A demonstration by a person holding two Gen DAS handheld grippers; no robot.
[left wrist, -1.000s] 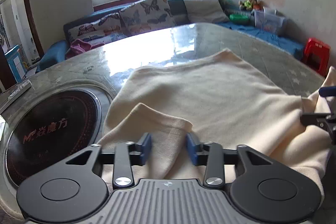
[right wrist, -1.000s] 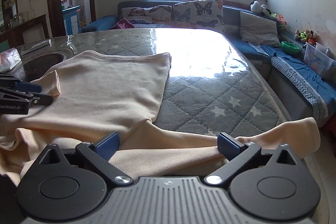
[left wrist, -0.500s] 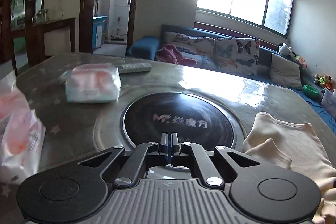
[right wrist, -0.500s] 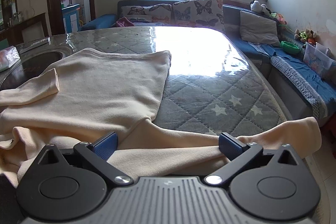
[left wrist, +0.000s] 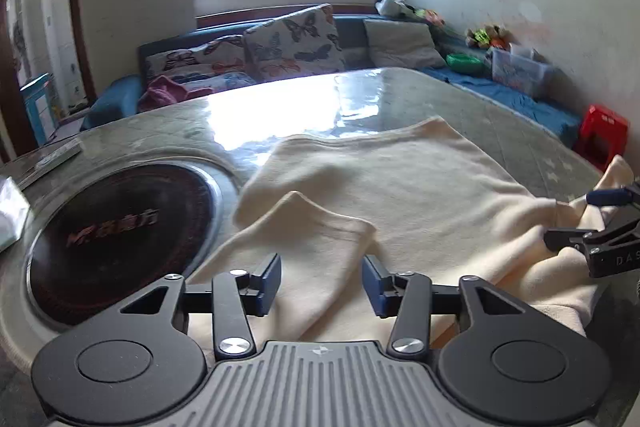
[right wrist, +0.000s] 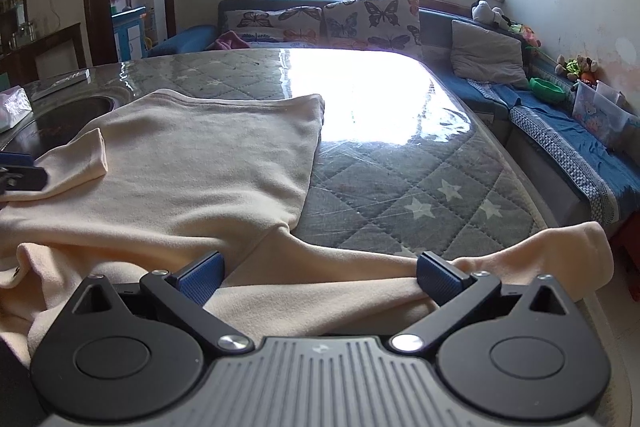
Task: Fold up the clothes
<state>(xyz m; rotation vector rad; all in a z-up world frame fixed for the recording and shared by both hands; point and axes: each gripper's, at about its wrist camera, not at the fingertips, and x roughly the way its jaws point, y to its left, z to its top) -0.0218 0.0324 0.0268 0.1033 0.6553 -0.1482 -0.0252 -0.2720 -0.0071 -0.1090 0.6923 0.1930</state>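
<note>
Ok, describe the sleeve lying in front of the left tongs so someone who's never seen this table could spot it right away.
Start at the big quilted table under the window and find the cream top spread on it. Its sleeve is the short flap folded over the top's near edge, beside the round dark cooktop. Unlike the other sleeve, which trails off the table's edge, this one lies flat with its cuff pointing toward the window.

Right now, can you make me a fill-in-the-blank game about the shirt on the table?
1. The shirt spread on the table is the colour ____.
2. The quilted table cover has little white ____ on it.
3. The sofa cushions behind the table are printed with ____.
4. The left gripper has a sleeve between its fingers, and its jaws are ____.

Missing words: cream; stars; butterflies; open
</note>
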